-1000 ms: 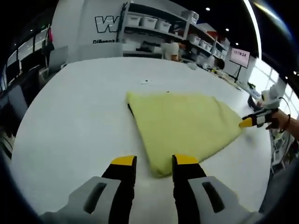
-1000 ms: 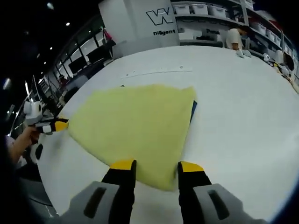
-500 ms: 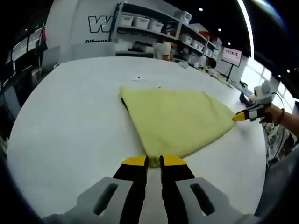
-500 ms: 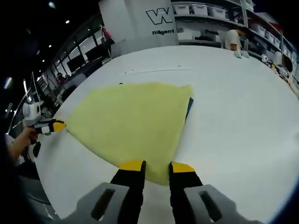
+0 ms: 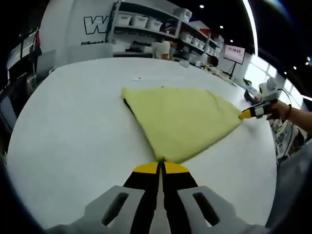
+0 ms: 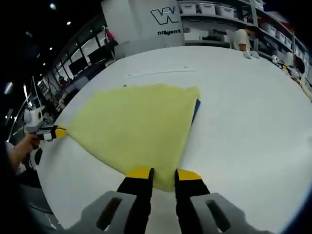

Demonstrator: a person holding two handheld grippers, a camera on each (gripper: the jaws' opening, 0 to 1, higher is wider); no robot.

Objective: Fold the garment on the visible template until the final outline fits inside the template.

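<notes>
A yellow garment [image 5: 180, 117] lies folded into a wedge on the white table [image 5: 73, 126]. A dark template edge [image 5: 127, 105] peeks out along its far left side, and shows blue [image 6: 196, 107] in the right gripper view. My left gripper [image 5: 161, 168] is shut on the garment's near pointed corner. My right gripper [image 6: 164, 174] has its jaws drawn in on another corner of the garment [image 6: 136, 126], with cloth filling the narrow gap. Each gripper also shows at the far corner in the other view: right gripper [image 5: 248, 113], left gripper [image 6: 53, 131].
The round white table [image 6: 243, 122] spreads wide around the garment. A thin pale strip [image 6: 161, 73] lies beyond it. Shelves with bins [image 5: 146, 22], a person [image 5: 163, 48] and a monitor [image 5: 234, 51] stand past the far edge. A hand [image 5: 287, 109] holds the right gripper.
Both grippers have closed in on the garment's corners: the left jaws went from wide apart to fully together, the right jaws narrowed onto the cloth. The garment has kept its shape.
</notes>
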